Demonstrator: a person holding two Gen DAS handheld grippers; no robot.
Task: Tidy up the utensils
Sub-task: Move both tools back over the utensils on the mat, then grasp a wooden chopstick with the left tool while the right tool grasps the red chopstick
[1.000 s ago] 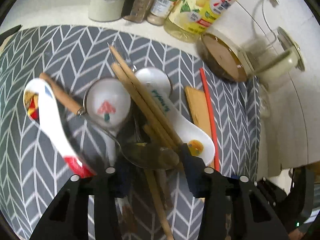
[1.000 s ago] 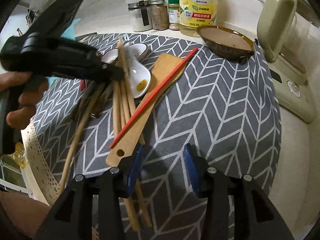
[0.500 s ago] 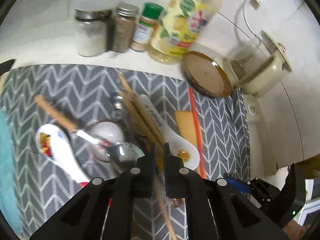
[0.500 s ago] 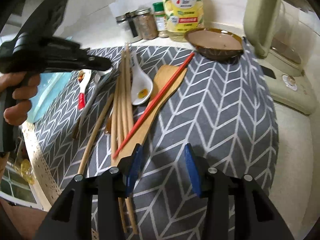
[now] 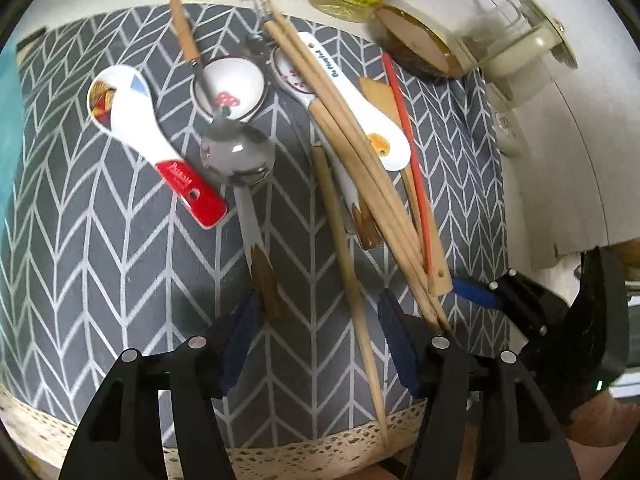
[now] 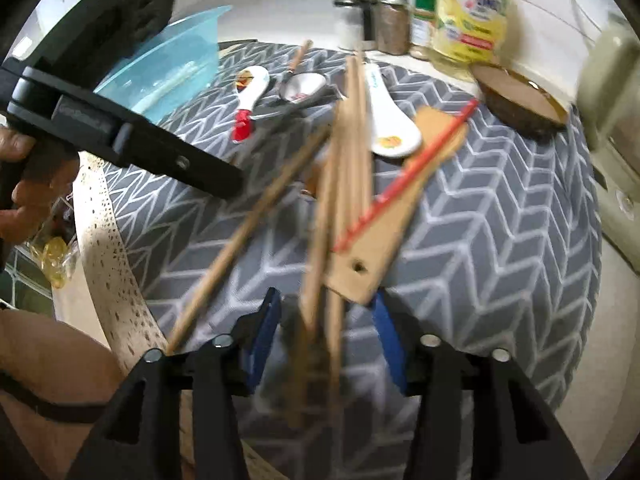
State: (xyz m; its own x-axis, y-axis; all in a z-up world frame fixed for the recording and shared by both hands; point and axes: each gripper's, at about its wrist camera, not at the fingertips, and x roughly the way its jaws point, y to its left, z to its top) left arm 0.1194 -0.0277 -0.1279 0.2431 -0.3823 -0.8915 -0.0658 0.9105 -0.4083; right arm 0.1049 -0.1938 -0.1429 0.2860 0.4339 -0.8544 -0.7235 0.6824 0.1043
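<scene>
Utensils scattered across the grey chevron cloth (image 5: pixel 100 260), both hand-held grippers spread apart.

Left wrist view: our left hand-held gripper (image 5: pixel 316 324) gapes at lower centre, holding nothing; spoons (image 5: pixel 152 136) lie upper left, chopsticks (image 5: pixel 352 148) centre right.
Right wrist view: our right hand-held gripper (image 6: pixel 326 320) stands apart, straddling chopstick ends (image 6: pixel 316 280) beside the wooden spatula (image 6: pixel 384 236).

The left gripper (image 5: pixel 316 334) points forward and down, its jaws spread wide with blue pads (image 5: pixel 240 332) apart. The right gripper (image 6: pixel 326 334) sits near and to the right, its jaws also spread. A bare hand (image 6: pixel 18 184) grips the left gripper's handle.
</scene>
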